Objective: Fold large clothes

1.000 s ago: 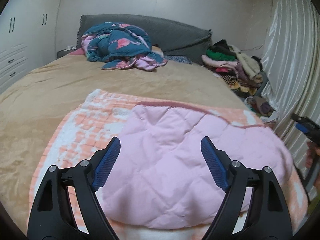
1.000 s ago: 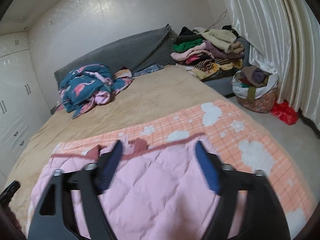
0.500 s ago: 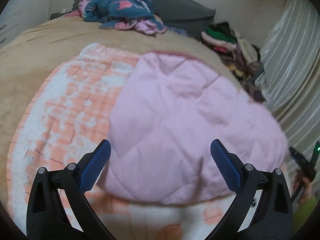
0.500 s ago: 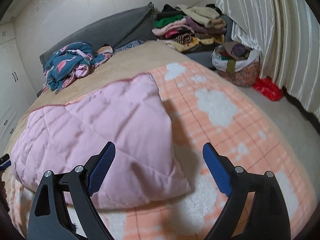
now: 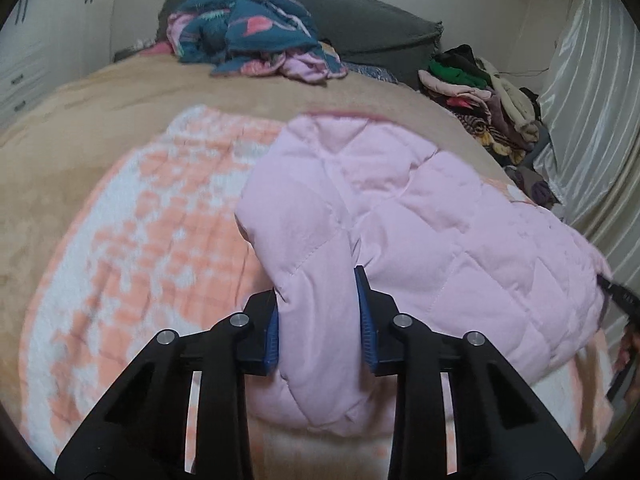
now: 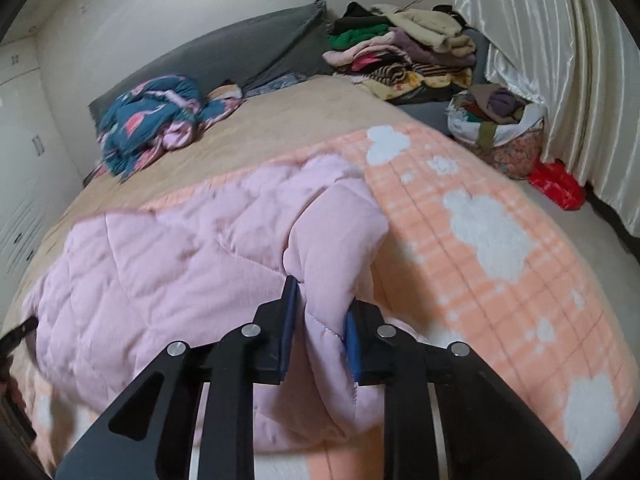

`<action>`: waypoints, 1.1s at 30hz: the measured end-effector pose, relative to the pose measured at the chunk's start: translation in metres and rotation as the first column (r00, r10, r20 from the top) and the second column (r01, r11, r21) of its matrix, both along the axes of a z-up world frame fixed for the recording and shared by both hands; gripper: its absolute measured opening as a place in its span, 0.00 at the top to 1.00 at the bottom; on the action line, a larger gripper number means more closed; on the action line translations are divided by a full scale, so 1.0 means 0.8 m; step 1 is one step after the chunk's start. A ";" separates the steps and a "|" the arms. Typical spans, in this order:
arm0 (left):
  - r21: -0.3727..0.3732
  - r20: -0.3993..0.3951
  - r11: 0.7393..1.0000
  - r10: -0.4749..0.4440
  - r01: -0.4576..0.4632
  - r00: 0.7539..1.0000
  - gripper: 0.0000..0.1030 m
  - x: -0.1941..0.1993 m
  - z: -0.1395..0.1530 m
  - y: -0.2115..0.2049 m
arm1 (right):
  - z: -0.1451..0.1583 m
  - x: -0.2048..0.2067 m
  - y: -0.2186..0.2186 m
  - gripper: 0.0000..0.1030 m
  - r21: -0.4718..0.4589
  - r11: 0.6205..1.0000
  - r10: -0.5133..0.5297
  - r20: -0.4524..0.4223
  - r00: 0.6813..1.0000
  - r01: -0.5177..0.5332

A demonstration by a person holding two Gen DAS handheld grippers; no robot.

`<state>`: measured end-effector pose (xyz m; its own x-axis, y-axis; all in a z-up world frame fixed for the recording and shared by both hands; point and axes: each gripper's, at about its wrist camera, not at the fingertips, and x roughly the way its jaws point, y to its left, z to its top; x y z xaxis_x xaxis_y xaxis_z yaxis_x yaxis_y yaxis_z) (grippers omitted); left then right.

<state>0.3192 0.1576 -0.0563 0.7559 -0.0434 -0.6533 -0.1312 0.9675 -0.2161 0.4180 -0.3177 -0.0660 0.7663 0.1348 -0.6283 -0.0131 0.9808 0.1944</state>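
A pink quilted garment (image 5: 420, 208) lies on an orange-and-white blanket (image 5: 152, 240) on the bed. My left gripper (image 5: 318, 316) is shut on the garment's near left corner, with fabric bunched between its blue pads. In the right wrist view the same garment (image 6: 168, 256) spreads to the left, and my right gripper (image 6: 318, 320) is shut on its near right corner. The blanket (image 6: 480, 240) extends to the right there. The tip of the right gripper shows at the left wrist view's right edge (image 5: 616, 294).
A beige bedspread (image 5: 100, 112) covers the bed. A crumpled blue and pink quilt (image 5: 248, 32) lies by the grey headboard (image 5: 360, 16). A pile of clothes (image 6: 404, 52) and a full laundry basket (image 6: 496, 124) stand by the white curtain (image 6: 560, 40). A red bag (image 6: 558, 184) lies on the floor.
Both grippers were open above the garment's near edge. Both have now come down and shut on its near corners, bunching the fabric up.
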 end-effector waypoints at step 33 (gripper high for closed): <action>0.103 0.048 0.995 0.003 -0.008 0.999 0.09 -0.032 0.051 -0.028 | 0.019 -0.085 -0.044 0.05 0.197 0.979 -0.062 0.067 0.996 0.048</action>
<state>0.2940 0.1353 -0.0155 0.7865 0.0262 -0.6171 -0.1284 0.9842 -0.1219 0.3496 -0.3530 -0.0507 0.8184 0.2057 -0.5365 0.0186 0.9238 0.3825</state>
